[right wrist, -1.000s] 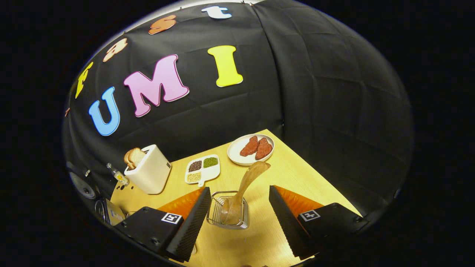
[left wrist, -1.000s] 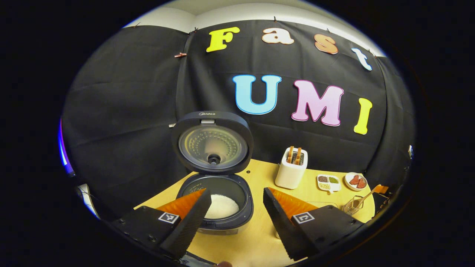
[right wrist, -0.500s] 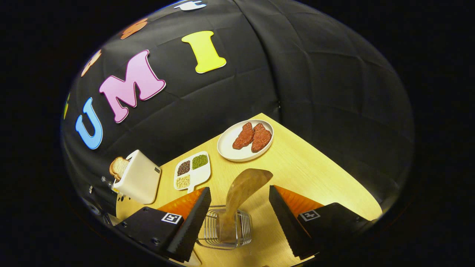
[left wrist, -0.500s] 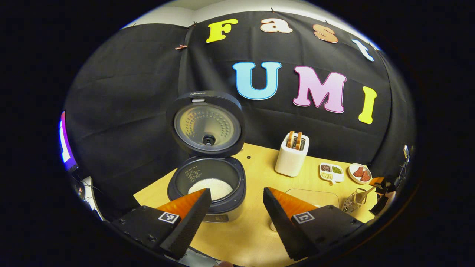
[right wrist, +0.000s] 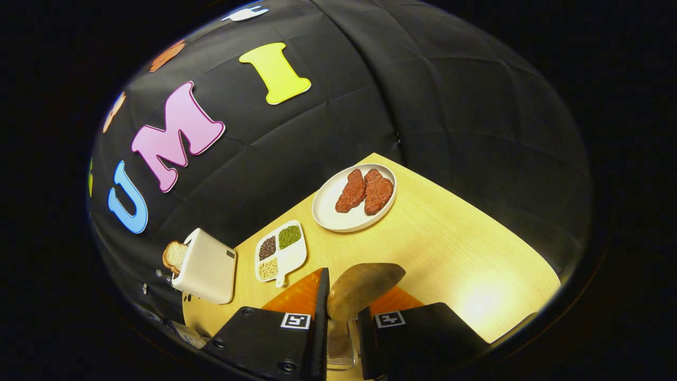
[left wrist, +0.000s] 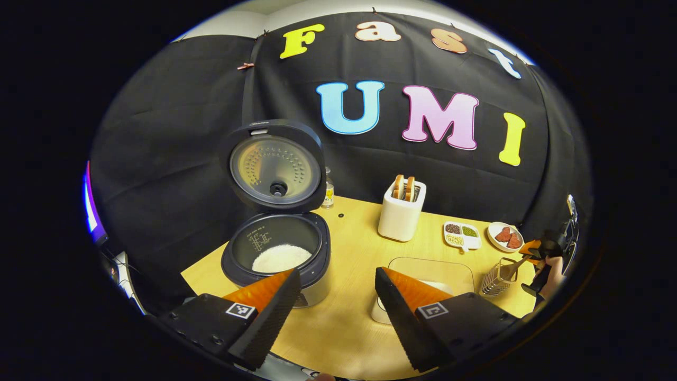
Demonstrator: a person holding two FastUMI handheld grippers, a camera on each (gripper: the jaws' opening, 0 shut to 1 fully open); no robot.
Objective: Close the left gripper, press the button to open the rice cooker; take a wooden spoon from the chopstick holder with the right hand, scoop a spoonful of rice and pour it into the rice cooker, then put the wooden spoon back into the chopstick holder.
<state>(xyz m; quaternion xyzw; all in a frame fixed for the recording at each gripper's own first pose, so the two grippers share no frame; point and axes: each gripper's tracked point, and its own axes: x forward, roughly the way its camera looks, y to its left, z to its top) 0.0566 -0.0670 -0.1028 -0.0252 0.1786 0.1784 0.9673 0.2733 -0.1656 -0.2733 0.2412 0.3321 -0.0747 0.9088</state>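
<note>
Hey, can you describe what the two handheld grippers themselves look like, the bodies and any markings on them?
Each gripper has two wedge-shaped fingers with ridged, sawtooth-textured inner faces, mounted on blocky black bodies with visible screws. On the left gripper each body carries a small square black-and-white tag. The right gripper has the same build, with a like tag on each side. No cables can be made out.

On the table (left wrist: 349, 328), in the left gripper view, the rice cooker (left wrist: 275, 254) sits at the left, rice (left wrist: 280, 257) in it and its lid (left wrist: 272, 166) upright behind. A small bottle (left wrist: 328, 190) stands behind it. To the right come the toaster (left wrist: 401, 214), the divided dish (left wrist: 461, 235) and the plate (left wrist: 505, 236). Nearer, a clear container (left wrist: 431, 270) lies left of the chopstick holder (left wrist: 494, 280), with the wooden spoon (left wrist: 515, 264) in it.
</note>
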